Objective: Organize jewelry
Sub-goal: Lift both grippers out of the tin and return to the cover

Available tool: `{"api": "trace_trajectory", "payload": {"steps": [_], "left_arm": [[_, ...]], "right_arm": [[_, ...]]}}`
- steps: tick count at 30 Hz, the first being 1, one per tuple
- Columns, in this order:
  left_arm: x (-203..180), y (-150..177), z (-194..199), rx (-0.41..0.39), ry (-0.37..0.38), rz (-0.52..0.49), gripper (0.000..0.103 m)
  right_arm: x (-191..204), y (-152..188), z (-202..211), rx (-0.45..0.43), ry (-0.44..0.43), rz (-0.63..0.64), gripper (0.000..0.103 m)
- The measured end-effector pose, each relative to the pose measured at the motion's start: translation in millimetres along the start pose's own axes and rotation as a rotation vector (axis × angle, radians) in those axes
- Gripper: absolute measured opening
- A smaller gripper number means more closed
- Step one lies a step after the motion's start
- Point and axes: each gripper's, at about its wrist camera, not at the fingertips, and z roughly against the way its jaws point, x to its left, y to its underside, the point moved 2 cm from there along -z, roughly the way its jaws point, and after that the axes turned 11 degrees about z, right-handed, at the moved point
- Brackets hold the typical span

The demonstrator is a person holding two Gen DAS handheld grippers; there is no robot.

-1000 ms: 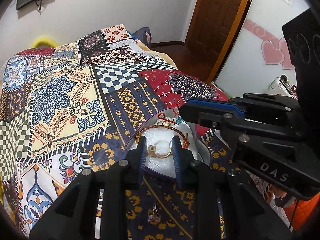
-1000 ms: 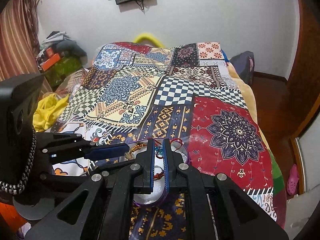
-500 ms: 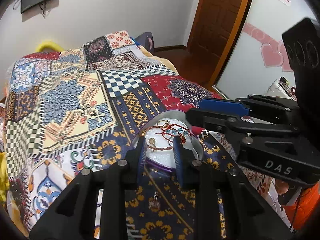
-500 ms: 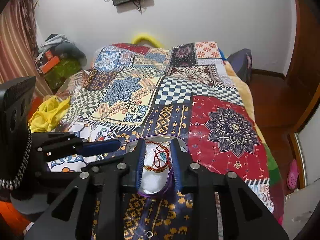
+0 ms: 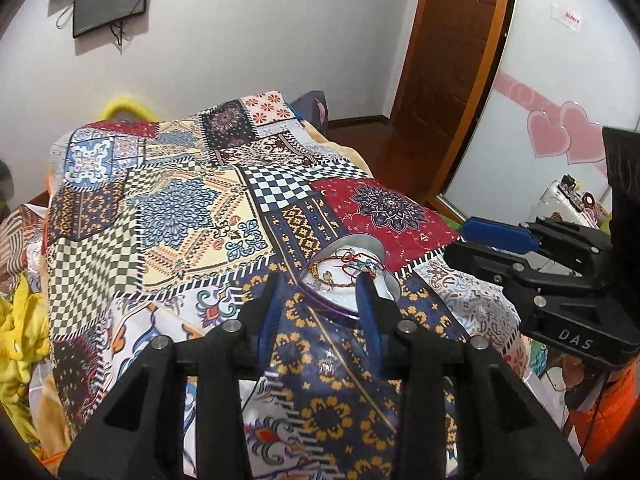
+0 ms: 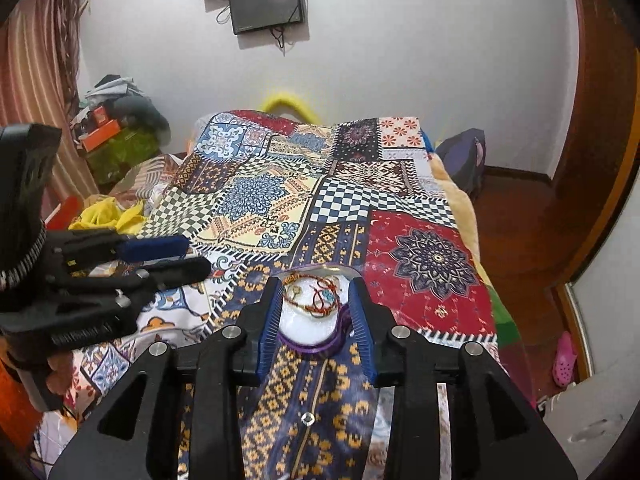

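A white jewelry dish with a purple rim [image 5: 347, 284] sits on the patchwork bedspread; it also shows in the right wrist view [image 6: 308, 328]. Red cord bracelets and gold pieces [image 5: 348, 268] lie in it, also seen from the right wrist [image 6: 316, 296]. My left gripper [image 5: 318, 304] is open and empty, just short of the dish. My right gripper [image 6: 314, 320] is open and empty, its fingers on either side of the dish. A small metal piece [image 5: 327, 366] lies on the bedspread below the dish; it also shows in the right wrist view [image 6: 307, 419].
The patchwork bedspread [image 5: 192, 216] covers the whole bed. Yellow cloth [image 6: 108, 214] and clutter lie at the bed's left. A wooden door [image 5: 452, 72] and floor are at the right. A monitor [image 6: 266, 4] hangs on the back wall.
Both grippers have pulled back from the dish and opened wider. The right gripper, shut a second ago over the dish, is now open, and the red bracelet lies in the dish.
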Motion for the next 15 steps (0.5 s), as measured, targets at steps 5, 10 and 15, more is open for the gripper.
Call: {"api": "trace_trajectory", "payload": {"steps": [5, 10, 15], "left_arm": [[2, 11, 11, 0.008, -0.014, -0.003, 0.039], [7, 30, 10, 0.048, -0.028, -0.011, 0.039], [15, 54, -1, 0.116, -0.043, -0.014, 0.039]], "right_arm": [[5, 12, 4, 0.013, 0.006, -0.001, 0.032], [9, 37, -8, 0.082, -0.001, -0.003, 0.031], [18, 71, -31, 0.183, -0.030, 0.004, 0.031]]}}
